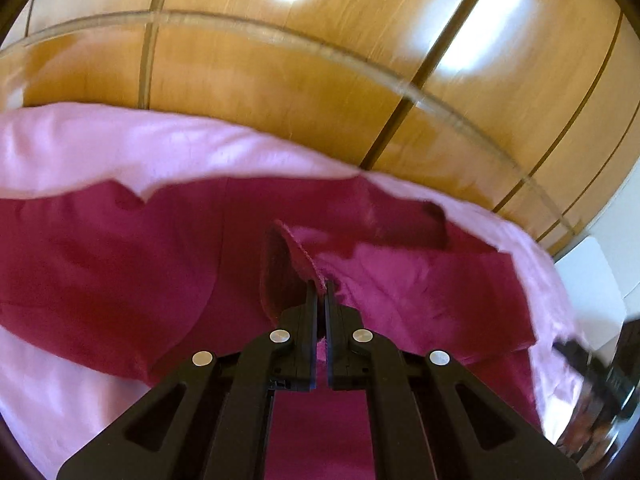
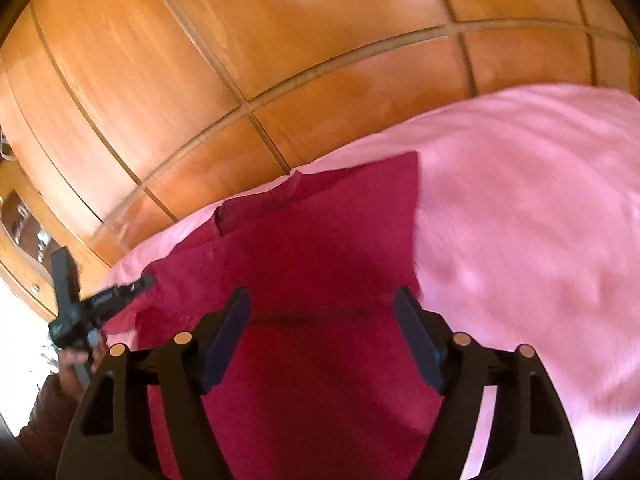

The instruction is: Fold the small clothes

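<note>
Garment: magenta cloth (image 1: 120, 264) spread on the pink bed (image 1: 120, 148), near the bed edge facing the wooden wardrobe (image 1: 280, 80).
Left tool (image 1: 320, 286): jaws narrow, pinching a raised hem flap of the cloth.
Right tool (image 2: 322, 300): jaws wide, holding nothing, hovering over the cloth's middle.
Key relation: your left tool has the cloth; the fold likely runs toward the far edge.

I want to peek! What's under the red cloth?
A pink sheet shows all around the red cloth. Whatever is below the sheet is covered.
</note>
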`<state>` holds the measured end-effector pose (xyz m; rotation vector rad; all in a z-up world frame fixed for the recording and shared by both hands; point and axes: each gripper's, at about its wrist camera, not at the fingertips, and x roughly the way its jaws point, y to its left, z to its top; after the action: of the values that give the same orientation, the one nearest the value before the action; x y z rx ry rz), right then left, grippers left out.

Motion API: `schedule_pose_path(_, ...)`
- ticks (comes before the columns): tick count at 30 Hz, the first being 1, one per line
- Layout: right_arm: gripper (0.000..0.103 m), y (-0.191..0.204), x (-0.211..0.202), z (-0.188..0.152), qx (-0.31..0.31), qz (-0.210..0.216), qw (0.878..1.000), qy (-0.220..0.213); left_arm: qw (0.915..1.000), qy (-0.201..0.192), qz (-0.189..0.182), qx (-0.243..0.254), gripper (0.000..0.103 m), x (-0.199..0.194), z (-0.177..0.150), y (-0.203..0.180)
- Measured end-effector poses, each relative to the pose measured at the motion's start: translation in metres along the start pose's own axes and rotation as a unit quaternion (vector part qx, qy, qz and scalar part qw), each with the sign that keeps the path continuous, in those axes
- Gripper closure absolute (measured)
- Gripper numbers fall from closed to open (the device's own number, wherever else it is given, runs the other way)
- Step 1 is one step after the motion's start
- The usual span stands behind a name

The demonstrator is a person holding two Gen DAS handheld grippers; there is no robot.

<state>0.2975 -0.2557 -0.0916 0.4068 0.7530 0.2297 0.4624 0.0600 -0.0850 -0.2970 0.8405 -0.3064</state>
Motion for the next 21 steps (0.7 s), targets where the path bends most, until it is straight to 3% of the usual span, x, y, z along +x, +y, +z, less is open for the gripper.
schedule_pose_path(6,0.034,0.002,0.066,0.001,-0.02,-0.082,0.995,0.05,0.9991,-0.009,0.042,0.0,0.101,0.014,0.0,0.008)
schedule_pose_path(12,0.022,0.02,0.083,-0.024,-0.106,-0.144,0.983,0.031,0.9966,0.014,0.078,0.023,0.1,0.041,-0.013,0.017)
schedule_pose_path(15,0.02,0.019,0.085,-0.025,-0.108,-0.146,0.983,0.031,0.9977,0.017,0.065,-0.015,0.096,0.033,-0.01,0.026)
schedule_pose_path(21,0.017,0.019,0.083,-0.028,-0.107,-0.148,0.983,0.031,0.9963,-0.002,0.065,-0.057,0.096,-0.02,-0.025,0.061)
